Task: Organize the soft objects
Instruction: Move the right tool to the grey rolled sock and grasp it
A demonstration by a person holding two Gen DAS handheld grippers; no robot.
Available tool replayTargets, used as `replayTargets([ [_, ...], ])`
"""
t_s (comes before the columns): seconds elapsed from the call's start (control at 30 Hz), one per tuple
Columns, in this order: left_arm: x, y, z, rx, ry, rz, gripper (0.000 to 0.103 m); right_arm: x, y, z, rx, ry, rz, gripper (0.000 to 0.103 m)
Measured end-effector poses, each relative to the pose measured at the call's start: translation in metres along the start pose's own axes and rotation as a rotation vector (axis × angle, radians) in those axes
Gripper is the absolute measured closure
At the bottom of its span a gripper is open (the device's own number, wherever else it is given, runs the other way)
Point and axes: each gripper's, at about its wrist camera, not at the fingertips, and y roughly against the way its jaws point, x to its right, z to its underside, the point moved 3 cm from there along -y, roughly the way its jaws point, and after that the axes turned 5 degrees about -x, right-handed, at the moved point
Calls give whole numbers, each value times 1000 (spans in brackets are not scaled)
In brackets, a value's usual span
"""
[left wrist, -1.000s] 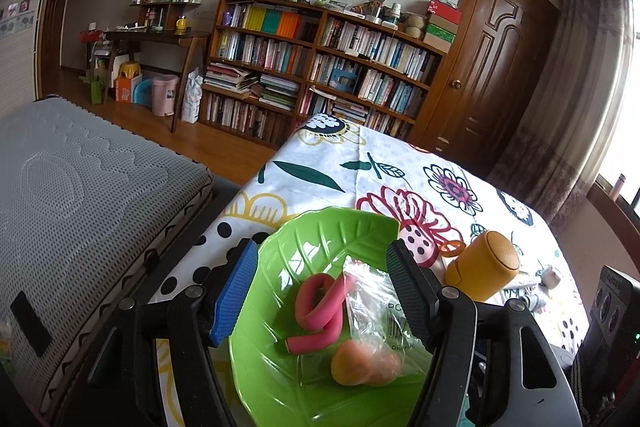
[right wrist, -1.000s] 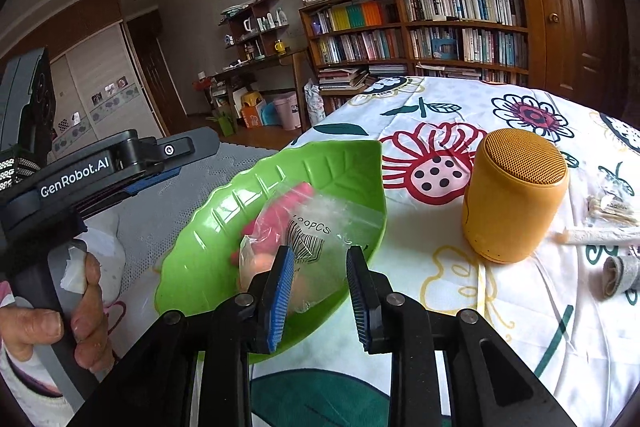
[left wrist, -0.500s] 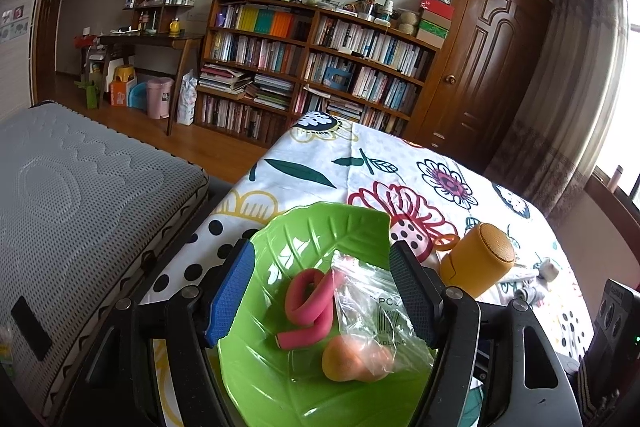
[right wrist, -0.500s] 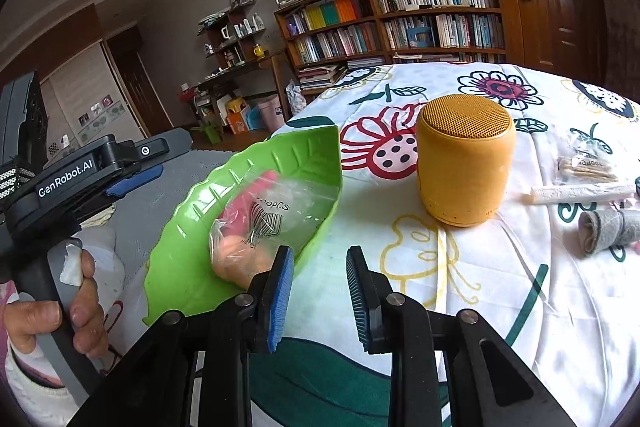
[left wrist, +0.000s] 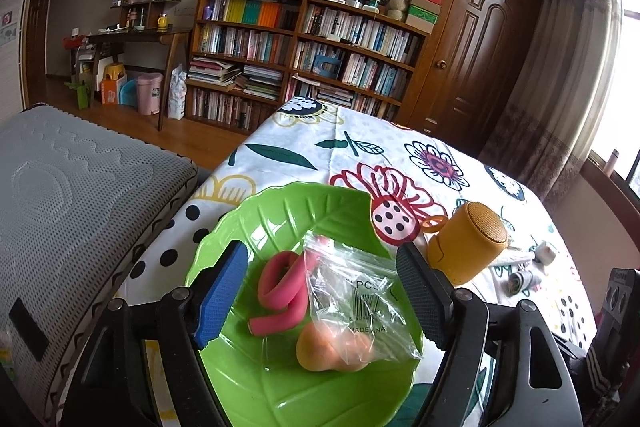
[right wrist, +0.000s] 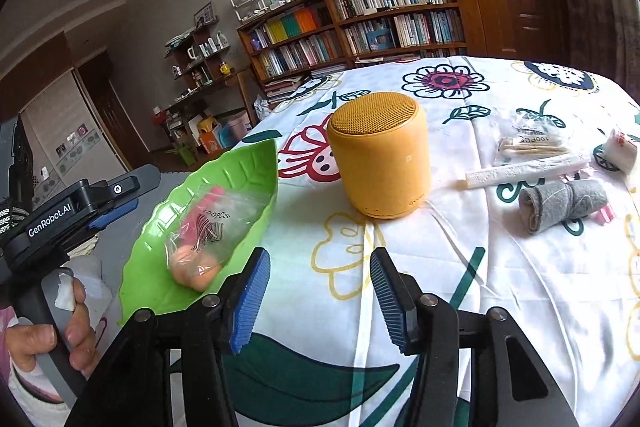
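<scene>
A green leaf-shaped dish (left wrist: pixel 280 223) (right wrist: pixel 244 167) sits at the table's near left edge. In it lie a pink foam roll (left wrist: pixel 280 287) and a clear plastic bag (left wrist: pixel 360 303) (right wrist: pixel 212 223) over an orange soft ball (left wrist: pixel 320 351) (right wrist: pixel 192 271). My left gripper (left wrist: pixel 320 291) is open above the dish, its fingers either side of the roll and bag. My right gripper (right wrist: pixel 318 299) is open over the tablecloth, right of the dish and in front of the yellow speaker (right wrist: pixel 380 155) (left wrist: pixel 468 243). A rolled grey cloth (right wrist: pixel 560 203) lies at the right.
A bag of cotton swabs (right wrist: pixel 528 143), a white paper tube (right wrist: pixel 524 171) and a small white item (right wrist: pixel 622 155) lie on the floral tablecloth (right wrist: pixel 460 267) right of the speaker. A grey mattress (left wrist: pixel 72 195) borders the table's left. A hand (right wrist: pixel 56 339) holds the left gripper's handle.
My right gripper drew back from the dish, swung right toward the speaker, and opened wider, leaving the bag in the dish. The left gripper stayed open, shifting slightly.
</scene>
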Motion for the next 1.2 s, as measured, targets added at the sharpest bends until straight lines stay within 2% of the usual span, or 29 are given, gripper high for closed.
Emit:
replayTargets([
  [0.13, 5, -1, 1, -7, -6, 6, 20, 17, 10, 3, 9, -34, 31, 42],
  [0.4, 13, -4, 3, -19, -9, 14, 19, 53, 24, 7, 14, -104, 100, 38],
  [0.73, 21, -5, -4, 5, 23, 14, 14, 107, 38, 2, 16, -235, 163, 33],
  [1.2, 59, -9, -23, 26, -37, 51, 14, 153, 17, -19, -43, -394, 130, 30],
])
